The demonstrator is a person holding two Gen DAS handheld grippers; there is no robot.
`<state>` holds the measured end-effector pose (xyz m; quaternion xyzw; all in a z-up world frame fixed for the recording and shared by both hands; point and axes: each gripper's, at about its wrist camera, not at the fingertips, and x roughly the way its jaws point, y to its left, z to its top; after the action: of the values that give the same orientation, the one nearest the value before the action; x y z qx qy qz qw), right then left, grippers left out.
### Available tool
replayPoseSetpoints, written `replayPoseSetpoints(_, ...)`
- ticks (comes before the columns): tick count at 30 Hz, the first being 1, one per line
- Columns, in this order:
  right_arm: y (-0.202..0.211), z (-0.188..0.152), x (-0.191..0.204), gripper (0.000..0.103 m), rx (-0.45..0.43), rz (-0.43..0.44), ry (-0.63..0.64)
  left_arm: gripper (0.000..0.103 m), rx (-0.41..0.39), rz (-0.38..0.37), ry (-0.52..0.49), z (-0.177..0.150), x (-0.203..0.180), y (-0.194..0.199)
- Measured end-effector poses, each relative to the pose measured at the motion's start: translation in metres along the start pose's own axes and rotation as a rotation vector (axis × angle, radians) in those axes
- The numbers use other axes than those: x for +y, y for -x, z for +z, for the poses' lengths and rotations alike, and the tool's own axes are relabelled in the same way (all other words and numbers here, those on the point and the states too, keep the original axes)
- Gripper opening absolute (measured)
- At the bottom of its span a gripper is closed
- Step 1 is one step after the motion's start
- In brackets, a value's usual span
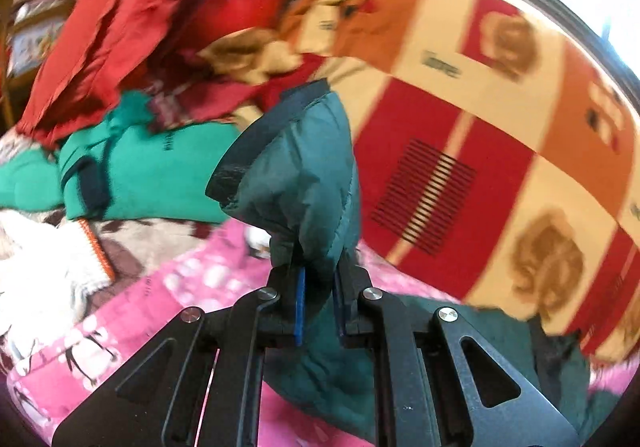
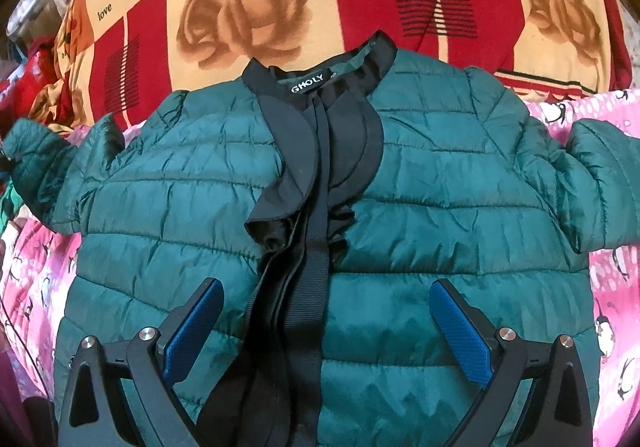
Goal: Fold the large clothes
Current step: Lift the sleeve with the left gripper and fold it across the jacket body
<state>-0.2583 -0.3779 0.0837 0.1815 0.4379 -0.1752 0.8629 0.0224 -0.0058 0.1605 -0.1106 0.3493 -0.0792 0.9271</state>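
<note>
The green quilted jacket lies front-up on a pink penguin-print sheet, collar toward a red and cream rose-print blanket. The left hand-held gripper is clamped on the jacket's sleeve cuff (lifted, black-trimmed). The right hand-held gripper hovers wide apart over the jacket's lower front.

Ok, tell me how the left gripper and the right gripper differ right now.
The left gripper is shut, pinching a cuffed end of the green jacket; the right gripper is open and grips nothing. The left lifts its fabric off the pink blanket; the right hovers over the jacket's flat front, astride the black ruffle. Both have black frames and blue pads.
</note>
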Motion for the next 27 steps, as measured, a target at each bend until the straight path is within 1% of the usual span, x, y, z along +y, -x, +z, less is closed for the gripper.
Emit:
replayPoseSetpoints(7, 0.01, 0.001, -0.005, 0.102, -0.023, -0.008, -0.012, 0.01, 0.048, -0.093, -0.127, -0.03, -0.063, 0.028)
replayPoseSetpoints(8, 0.012, 0.001, -0.007, 0.102, -0.024, -0.008, -0.018, 0.01, 0.057, -0.116, -0.152, -0.037, -0.075, 0.033)
replayPoseSetpoints(11, 0.017, 0.0, -0.012, 0.102, -0.034, -0.005, -0.032, 0.01, 0.071, -0.154, -0.21, -0.057, -0.102, 0.048)
replayPoseSetpoints(16, 0.028, -0.002, -0.019, 0.102, -0.054, -0.003, -0.044, 0.01, 0.113, -0.211, -0.276, -0.091, -0.136, 0.064)
replayPoseSetpoints(20, 0.032, -0.002, -0.024, 0.102, -0.065, 0.004, -0.062, 0.01, 0.14, -0.23, -0.331, -0.118, -0.159, 0.069)
replayPoseSetpoints(27, 0.032, -0.007, -0.029, 0.102, -0.062, -0.001, -0.07, 0.01, 0.188, -0.249, -0.4, -0.148, -0.186, 0.062)
